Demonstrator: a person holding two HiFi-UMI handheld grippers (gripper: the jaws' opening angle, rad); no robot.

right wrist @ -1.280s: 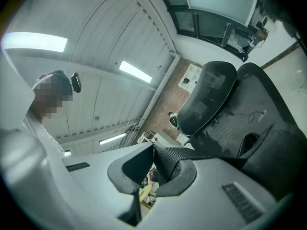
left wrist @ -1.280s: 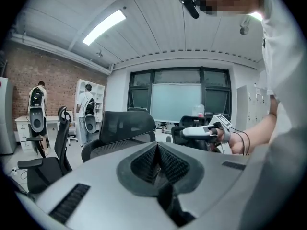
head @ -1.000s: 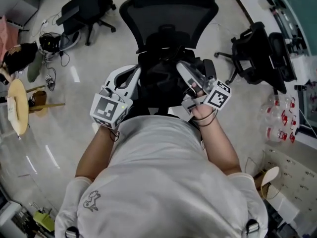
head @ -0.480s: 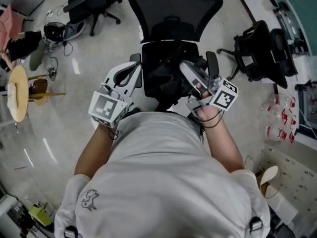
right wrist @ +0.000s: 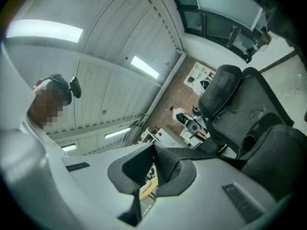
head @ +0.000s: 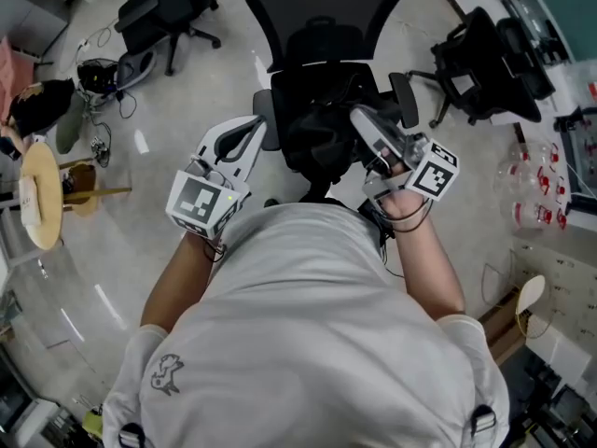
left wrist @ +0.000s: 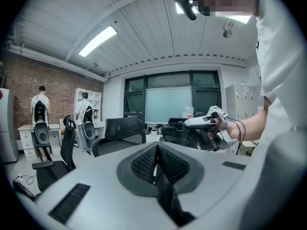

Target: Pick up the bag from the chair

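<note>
Head view: the chair (head: 325,7) now stands farther from the person than a second ago, with both armrests (head: 265,124) exposed beside the seat. The bag (head: 322,143) has drawn away from the backrest, toward the person. The right gripper (head: 359,119) sits farther right and slightly higher in frame.

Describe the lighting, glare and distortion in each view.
Head view: even light, glare streaks on the floor, black bag lacks detail. Left gripper view: fisheye bend, bright strip light, sharp. Right gripper view: tilted, fisheye, blown-out ceiling lamp.
</note>
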